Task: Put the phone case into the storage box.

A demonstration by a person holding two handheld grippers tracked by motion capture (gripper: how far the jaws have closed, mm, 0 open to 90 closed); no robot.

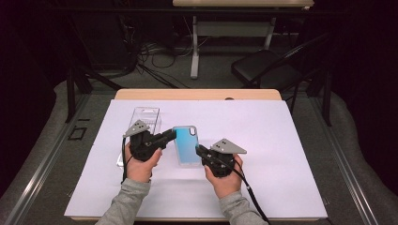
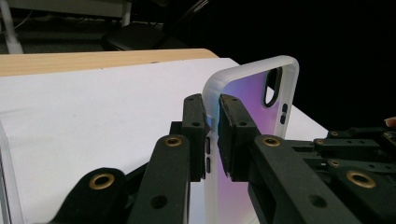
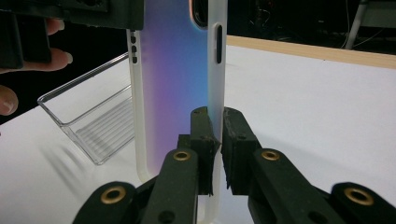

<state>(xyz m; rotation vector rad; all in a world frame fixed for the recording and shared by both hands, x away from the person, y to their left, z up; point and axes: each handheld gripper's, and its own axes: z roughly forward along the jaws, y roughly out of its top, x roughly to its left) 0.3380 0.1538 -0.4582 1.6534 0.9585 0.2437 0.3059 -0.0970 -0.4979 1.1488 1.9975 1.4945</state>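
Observation:
A phone case (image 1: 187,146) with a blue-to-purple back and a frosted white rim is held between both grippers over the white sheet. My left gripper (image 1: 172,135) comes from the left and is shut on the case's left rim near the camera cutout. In the left gripper view the pads pinch the frosted edge of the case (image 2: 252,93) at the gripper (image 2: 213,128). My right gripper (image 1: 200,151) comes from the right and is shut on the lower right rim. In the right gripper view its gripper (image 3: 216,140) clamps the white side wall of the case (image 3: 177,70).
A clear plastic box (image 1: 143,120) lies behind the left hand, seen open-topped in the right gripper view (image 3: 93,126). The white sheet (image 1: 281,140) covers a wooden table (image 1: 197,94). A black chair (image 1: 265,68) and floor cables stand beyond the far edge.

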